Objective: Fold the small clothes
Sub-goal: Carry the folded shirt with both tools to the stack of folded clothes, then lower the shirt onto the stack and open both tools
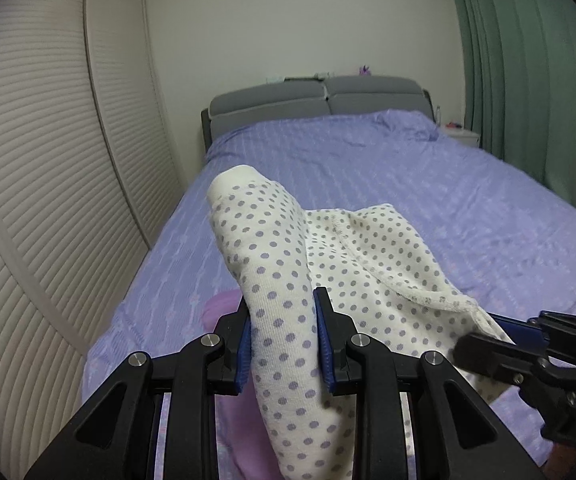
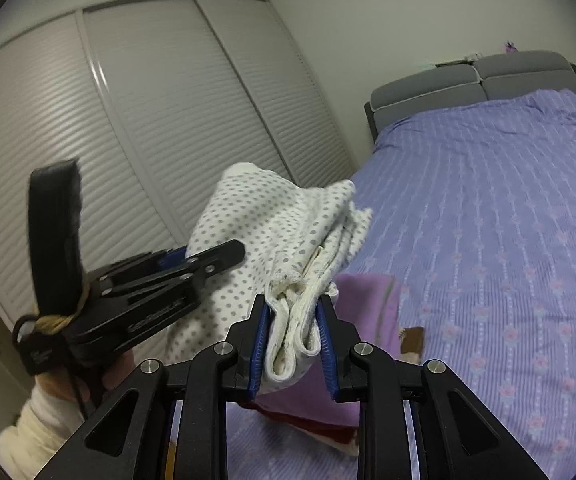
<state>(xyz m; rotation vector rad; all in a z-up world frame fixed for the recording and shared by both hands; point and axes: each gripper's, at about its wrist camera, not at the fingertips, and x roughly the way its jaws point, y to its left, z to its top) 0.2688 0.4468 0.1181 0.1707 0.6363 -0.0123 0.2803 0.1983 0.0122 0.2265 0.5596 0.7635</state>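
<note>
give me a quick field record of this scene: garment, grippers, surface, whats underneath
garment: white polka-dot baby garment, lifted off the bed
left gripper: shut on one bunched part of the garment
right gripper: shut on folded layers of the garment
surface: bed with purple bedsheet, grey headboard
underneath: pink-purple cloth lying on the bed
surroundings: louvred wardrobe doors, green curtain

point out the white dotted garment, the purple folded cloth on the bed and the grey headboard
white knit garment with purple dots [image 1: 283, 332], left wrist view, on the stretch between the left tongs' pads
purple folded cloth [image 2: 372, 300], right wrist view, on its top face
grey padded headboard [image 1: 320, 98], left wrist view, on its middle cushions
</note>
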